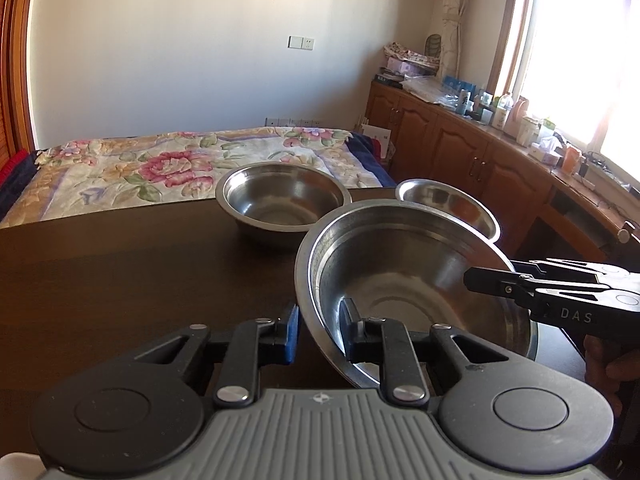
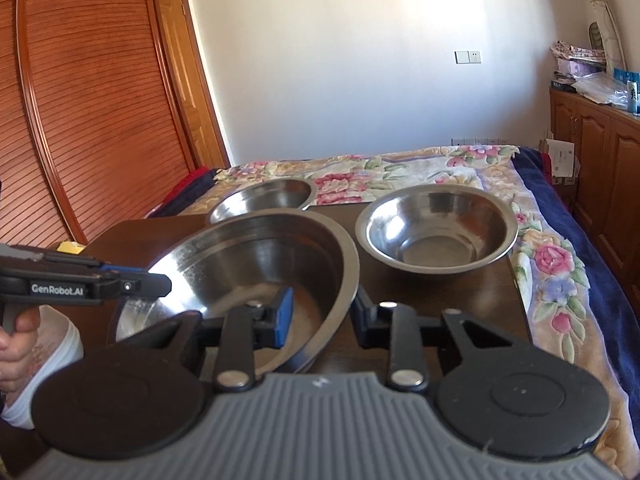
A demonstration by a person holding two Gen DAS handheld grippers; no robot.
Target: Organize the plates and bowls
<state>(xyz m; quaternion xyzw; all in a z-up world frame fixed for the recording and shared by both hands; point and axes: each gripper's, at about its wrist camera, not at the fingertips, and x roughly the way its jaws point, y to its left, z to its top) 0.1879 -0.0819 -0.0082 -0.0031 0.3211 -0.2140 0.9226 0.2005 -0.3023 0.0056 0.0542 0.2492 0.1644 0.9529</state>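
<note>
Rim of large bowl [image 1: 400, 276] sits between both grippers' jaws.

Bowls [image 1: 400, 280] – shiny brushed steel; table [image 1: 120, 272] – dark glossy wood; bedspread [image 1: 160, 164] – cloth.

Large bowl [image 1: 416, 292] positioned nearest on table [image 1: 120, 272], raised and tilted, between left gripper [image 1: 320, 332] and right gripper [image 2: 320, 316]. Rim of large bowl straddled by each gripper, one finger inside, one outside, at opposite sides. Second bowl [image 1: 282, 200] set on table behind large bowl, to left in left wrist view. Third bowl [image 1: 452, 204] placed behind large bowl, to right, near far table edge. Bed [image 1: 180, 164] located beyond table. Cabinets [image 1: 460, 148] ranged along right wall, beneath window [image 1: 580, 60].
</note>
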